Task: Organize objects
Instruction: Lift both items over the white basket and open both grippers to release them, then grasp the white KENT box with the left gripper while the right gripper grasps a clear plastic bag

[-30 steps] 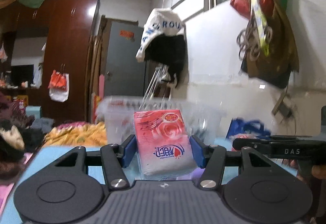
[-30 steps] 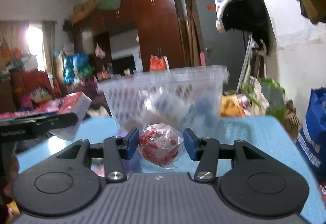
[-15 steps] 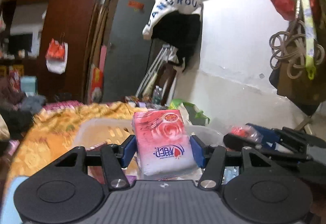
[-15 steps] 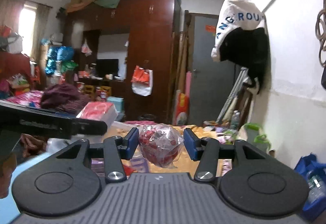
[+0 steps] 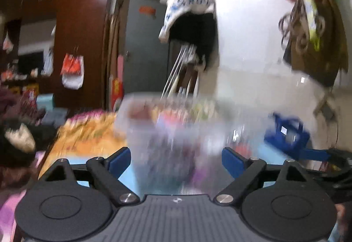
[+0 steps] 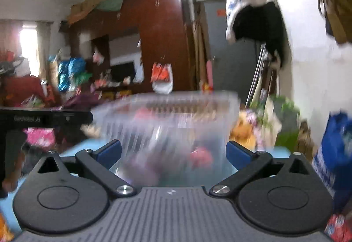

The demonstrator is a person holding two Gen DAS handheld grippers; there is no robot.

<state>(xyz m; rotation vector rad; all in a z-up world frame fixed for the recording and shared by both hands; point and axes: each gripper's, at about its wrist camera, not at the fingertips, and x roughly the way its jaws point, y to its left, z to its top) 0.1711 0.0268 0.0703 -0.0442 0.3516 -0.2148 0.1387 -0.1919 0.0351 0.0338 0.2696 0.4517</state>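
A clear plastic bin stands on the light blue table, blurred by motion, with pink and red items dimly visible inside; it also shows in the right wrist view. My left gripper is open and empty just in front of the bin. My right gripper is open and empty in front of the same bin. A reddish shape shows through the bin wall. The right gripper's body appears at the right edge of the left wrist view, and the left gripper's body at the left edge of the right wrist view.
A blue bag sits to the right by the white wall, also in the right wrist view. A yellow-orange patterned cloth lies left behind the table. A dark wardrobe and hanging clothes stand behind.
Both grippers have opened. The pink tissue pack has left my left gripper and the bag of red items has left my right gripper. Both views have dropped back to bin level.
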